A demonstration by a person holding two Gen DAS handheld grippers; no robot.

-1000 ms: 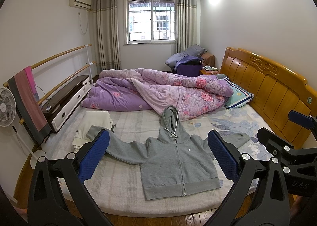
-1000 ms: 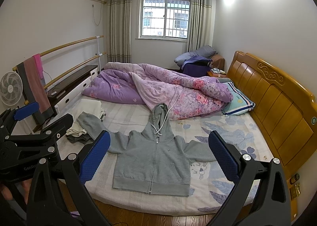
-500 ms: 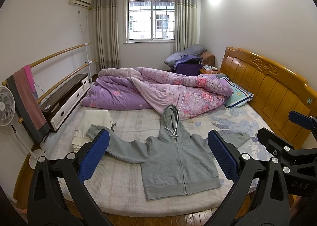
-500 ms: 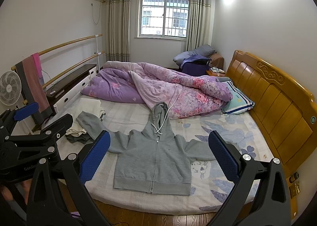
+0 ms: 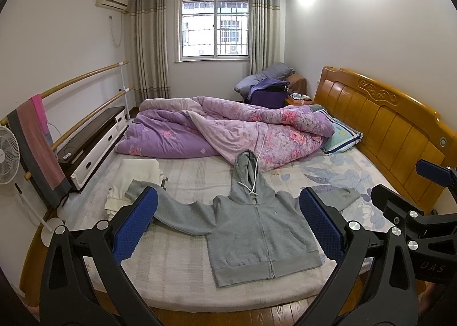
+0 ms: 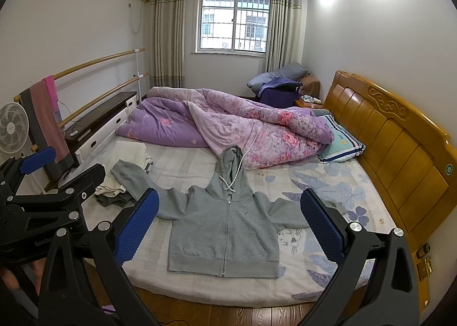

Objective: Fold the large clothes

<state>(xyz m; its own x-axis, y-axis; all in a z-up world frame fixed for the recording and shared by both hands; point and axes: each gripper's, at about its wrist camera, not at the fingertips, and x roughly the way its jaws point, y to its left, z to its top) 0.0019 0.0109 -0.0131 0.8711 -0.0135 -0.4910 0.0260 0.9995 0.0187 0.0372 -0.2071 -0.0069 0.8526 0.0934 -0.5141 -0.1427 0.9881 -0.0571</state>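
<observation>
On the bed (image 5: 177,266), left wrist view: gray zip hoodie (image 5: 257,229) lies flat, front up, zipped, hem toward the near mattress edge, hood toward the purple floral quilt (image 5: 228,129) bunched across the far half. White drawstring trails up from the hood onto the quilt. 1 sleeve stretches left, its cuff on a stack of white folded clothes (image 5: 134,180); the other sleeve runs right, partly hidden by a tool finger. Left tool (image 5: 227,226) is released, its 2 blue pads wide apart, above the near bed edge, touching nothing. Right tool (image 5: 422,211) shows at the right edge, black frame and blue tip only. Wooden headboard (image 5: 394,129) on the right, pillow (image 5: 342,134) just beside the quilt, fan (image 5: 8,154) and towel (image 5: 37,140) on a rail at left.

Right wrist view: hoodie (image 6: 225,229) sits between the 2 blue pads in frame, well apart from them, sleeves spread both ways. Right tool (image 6: 228,226) is released, pads wide apart, holding nothing. Left tool (image 6: 48,191) appears at left; a hand (image 6: 17,274) is partly visible under it. White clothes (image 6: 125,160) lie under the left cuff, with a darker gray garment (image 6: 114,199) beside them.
</observation>
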